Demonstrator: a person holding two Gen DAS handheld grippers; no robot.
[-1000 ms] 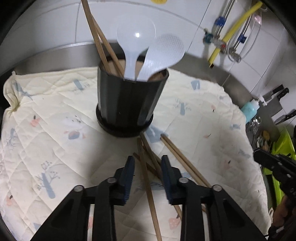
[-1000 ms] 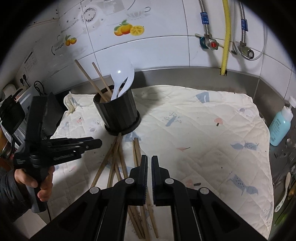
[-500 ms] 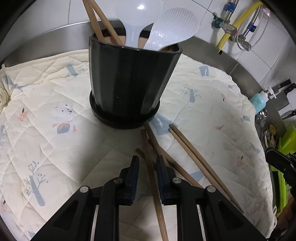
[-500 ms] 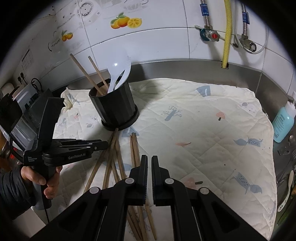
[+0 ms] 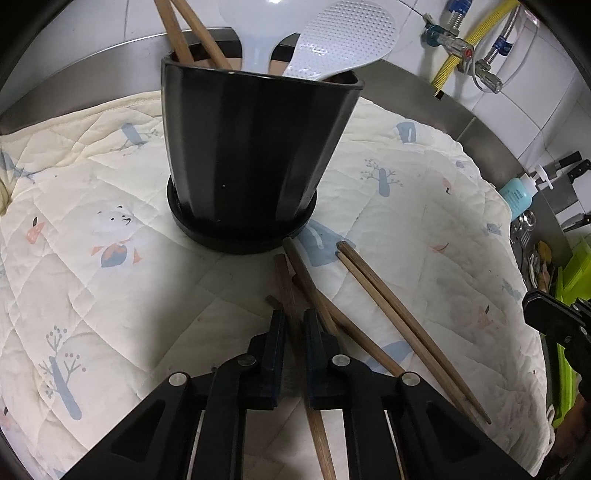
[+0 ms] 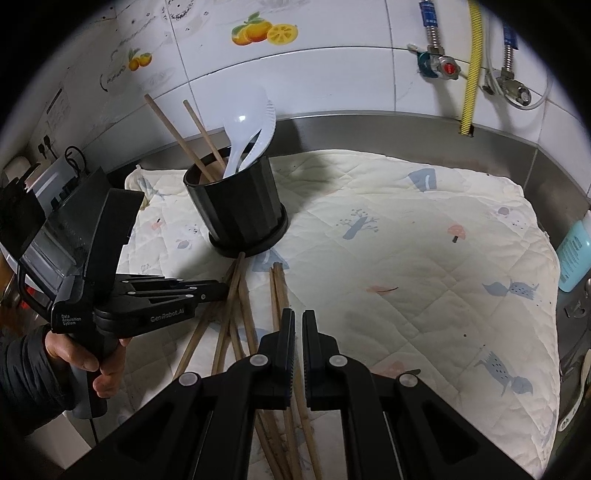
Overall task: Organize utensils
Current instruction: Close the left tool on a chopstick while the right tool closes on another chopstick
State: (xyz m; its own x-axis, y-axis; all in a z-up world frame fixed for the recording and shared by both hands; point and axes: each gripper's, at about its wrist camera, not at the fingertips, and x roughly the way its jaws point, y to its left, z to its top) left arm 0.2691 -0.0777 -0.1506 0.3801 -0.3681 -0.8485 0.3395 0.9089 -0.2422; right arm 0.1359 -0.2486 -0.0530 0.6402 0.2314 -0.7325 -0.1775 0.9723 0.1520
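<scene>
A black utensil holder point(image 5: 255, 155) stands on the quilted mat point(image 5: 110, 295), holding two wooden chopsticks point(image 5: 184, 33), a white spoon point(image 5: 258, 40) and a white rice paddle point(image 5: 343, 40). Several loose chopsticks point(image 5: 399, 325) lie fanned out in front of it. My left gripper point(image 5: 294, 319) is low over them, its jaws closing on one brown chopstick point(image 5: 286, 280) that runs between the pads. In the right wrist view the left gripper point(image 6: 221, 290) reaches in from the left to the pile point(image 6: 236, 321). My right gripper point(image 6: 298, 319) hovers shut above the chopsticks point(image 6: 280, 284), holding nothing.
A steel counter rim point(image 6: 406, 125) and tiled wall with pipes point(image 6: 467, 74) stand behind the mat. A blue soap bottle point(image 6: 574, 254) is at the right edge. Knives point(image 5: 569, 166) and a green rack point(image 5: 576, 273) lie beyond the mat's right side. A person's hand point(image 6: 88, 362) grips the left tool.
The left gripper sank toward the mat and nearer the holder, and its jaws narrowed from wide apart onto one chopstick. The right gripper stayed shut and nearly still.
</scene>
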